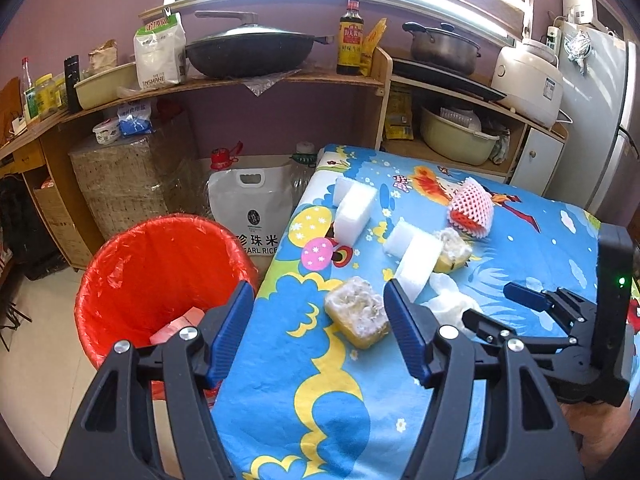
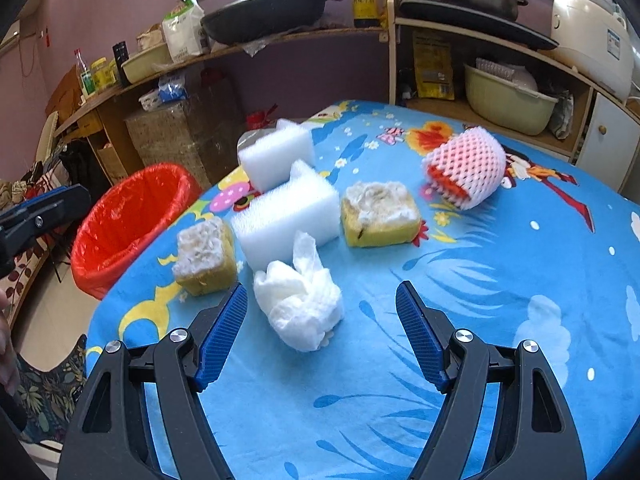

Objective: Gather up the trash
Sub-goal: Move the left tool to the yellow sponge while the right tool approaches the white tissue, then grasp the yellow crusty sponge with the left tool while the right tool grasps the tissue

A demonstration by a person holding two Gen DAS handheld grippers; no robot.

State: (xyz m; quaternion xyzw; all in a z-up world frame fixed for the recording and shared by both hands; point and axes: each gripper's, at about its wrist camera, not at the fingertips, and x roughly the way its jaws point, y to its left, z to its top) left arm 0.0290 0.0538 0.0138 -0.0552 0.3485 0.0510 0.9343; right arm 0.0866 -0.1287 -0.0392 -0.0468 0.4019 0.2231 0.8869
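Note:
Trash lies on a table with a blue cartoon cloth (image 1: 320, 400). My left gripper (image 1: 320, 304) is open and empty; a yellow sponge (image 1: 357, 317) lies between its fingers. A bin with a red liner (image 1: 152, 264) stands left of the table and holds a pink item (image 1: 176, 326). My right gripper (image 2: 322, 304) is open around a crumpled white tissue (image 2: 302, 304), fingers apart from it. Beyond lie the same sponge (image 2: 204, 256), a second yellow sponge (image 2: 380, 214), two white foam blocks (image 2: 288, 220) (image 2: 276, 156) and a pink foam fruit net (image 2: 466, 172). The right gripper (image 1: 492, 308) shows in the left view.
Wooden shelves behind the table hold a wok (image 1: 248, 50), a sauce bottle (image 1: 351, 36), a pot (image 1: 444, 46), a rice cooker (image 1: 528, 80) and basins. A rice bag (image 1: 252, 208) and a woven box (image 1: 120, 184) stand on the floor by the bin. A fridge (image 1: 600, 120) is at right.

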